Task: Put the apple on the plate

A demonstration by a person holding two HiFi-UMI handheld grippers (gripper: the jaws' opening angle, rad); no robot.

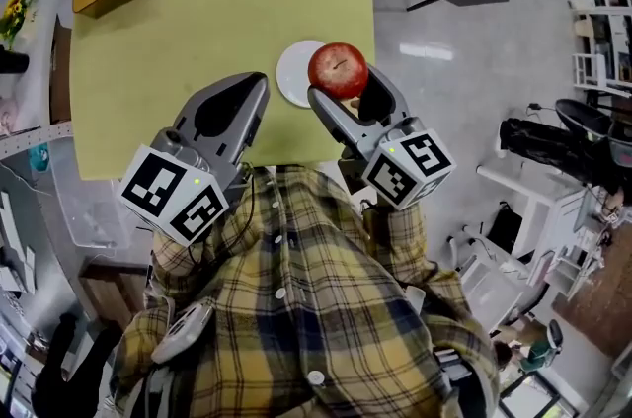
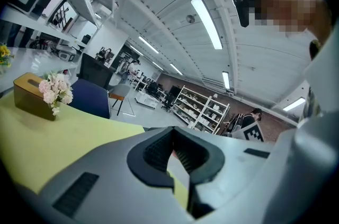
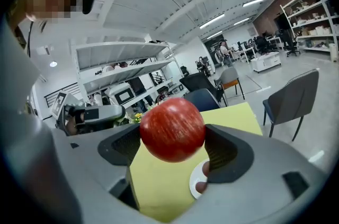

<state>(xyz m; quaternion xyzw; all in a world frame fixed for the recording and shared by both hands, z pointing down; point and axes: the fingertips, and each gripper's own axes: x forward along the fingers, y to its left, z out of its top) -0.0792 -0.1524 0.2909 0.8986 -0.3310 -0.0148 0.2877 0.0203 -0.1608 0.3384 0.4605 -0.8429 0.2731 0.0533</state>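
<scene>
Over the yellow-green desk's [image 1: 197, 31] near edge, head view: the right gripper [image 1: 346, 88] pinches a red apple [image 1: 338, 70], with a white plate [image 1: 292, 75] just beside its left jaw. The left gripper [image 1: 255, 88] hangs alongside.

Left gripper view: jaw tips pressed together, nothing between.

Right gripper view: both pads clamp the apple above the plate.
</scene>
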